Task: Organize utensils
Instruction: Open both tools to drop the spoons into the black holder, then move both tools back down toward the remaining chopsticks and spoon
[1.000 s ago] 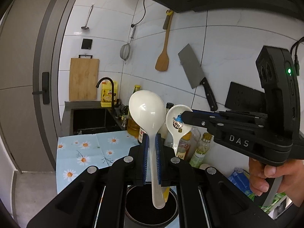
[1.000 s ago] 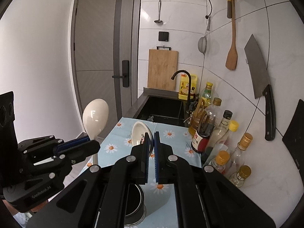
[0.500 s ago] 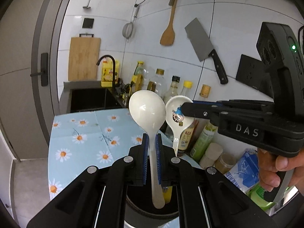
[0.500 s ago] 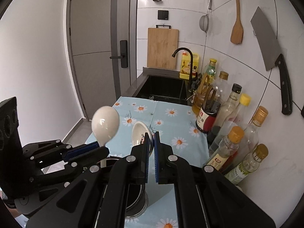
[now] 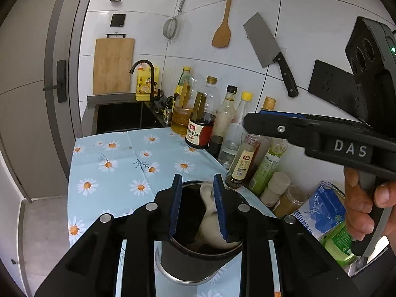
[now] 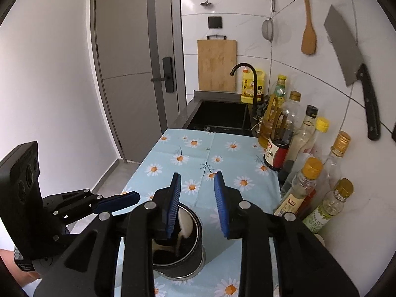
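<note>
Now, my stock as seen: left gripper (image 5: 198, 206), jaws spread wide and holding nothing, poised directly above the dark holder (image 5: 198, 259); its blue pads (image 5: 175, 205) frame the holder's mouth. Right gripper (image 6: 198, 205), jaws likewise wide apart and holding nothing, also over the holder (image 6: 190, 255), which I see below and between its fingers. Utensils: white spoons (image 5: 209, 222) inside the holder, bowls up and leaning against the rim on the bottle side; from the right wrist view I make out one white bowl (image 6: 185, 224) near the rim, the rest hidden by the finger, so I cannot tell the count. Holder stands upright on the daisy cloth (image 5: 118, 163) at its near end. Each gripper appears in the other's view: the right one (image 5: 250, 122) well above the bottles, the left one (image 6: 128, 198) just beside the holder. Along the wall: row of bottles (image 6: 292, 148), beyond the cloth a black sink (image 6: 217, 117) with tap (image 6: 243, 70). Hung on the tiles: cleaver (image 5: 268, 49), wooden spatula (image 5: 222, 29), strainer (image 5: 170, 28), cutting board (image 5: 112, 65).
</note>
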Tool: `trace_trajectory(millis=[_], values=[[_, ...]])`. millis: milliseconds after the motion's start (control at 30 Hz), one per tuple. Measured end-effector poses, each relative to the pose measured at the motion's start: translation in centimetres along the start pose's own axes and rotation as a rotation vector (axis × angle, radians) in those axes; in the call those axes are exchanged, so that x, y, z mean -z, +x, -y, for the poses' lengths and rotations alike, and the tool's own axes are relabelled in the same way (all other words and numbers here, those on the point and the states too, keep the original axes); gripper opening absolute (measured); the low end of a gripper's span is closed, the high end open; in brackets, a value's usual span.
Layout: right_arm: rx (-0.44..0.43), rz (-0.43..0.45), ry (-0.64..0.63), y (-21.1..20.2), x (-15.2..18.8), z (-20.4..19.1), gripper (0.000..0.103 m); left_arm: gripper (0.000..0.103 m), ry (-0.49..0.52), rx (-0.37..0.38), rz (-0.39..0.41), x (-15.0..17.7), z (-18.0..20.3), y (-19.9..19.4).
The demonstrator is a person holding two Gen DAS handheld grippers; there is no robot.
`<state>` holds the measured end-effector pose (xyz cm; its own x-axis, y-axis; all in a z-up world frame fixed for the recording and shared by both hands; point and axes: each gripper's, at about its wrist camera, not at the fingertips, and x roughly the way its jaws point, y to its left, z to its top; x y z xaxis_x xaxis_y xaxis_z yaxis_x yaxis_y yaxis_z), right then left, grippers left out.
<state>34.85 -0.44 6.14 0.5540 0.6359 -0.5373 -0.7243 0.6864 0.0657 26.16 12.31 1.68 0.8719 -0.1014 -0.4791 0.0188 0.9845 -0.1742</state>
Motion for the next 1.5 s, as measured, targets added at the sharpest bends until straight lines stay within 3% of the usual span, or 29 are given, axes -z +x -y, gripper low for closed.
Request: trace_trajectory(millis=[700,1500], values=[[-0.038,-0.006,0.078,-6.7,2.0,-0.9,0.030,0.025,-0.008,-0.015,0.017,0.9,1.8,-7.7],[-0.200,-0.090,0.034,-10.1,6.5,-2.8,0.037,0.034,-0.132,-0.075,-0.086,5.2,2.9,-13.2]])
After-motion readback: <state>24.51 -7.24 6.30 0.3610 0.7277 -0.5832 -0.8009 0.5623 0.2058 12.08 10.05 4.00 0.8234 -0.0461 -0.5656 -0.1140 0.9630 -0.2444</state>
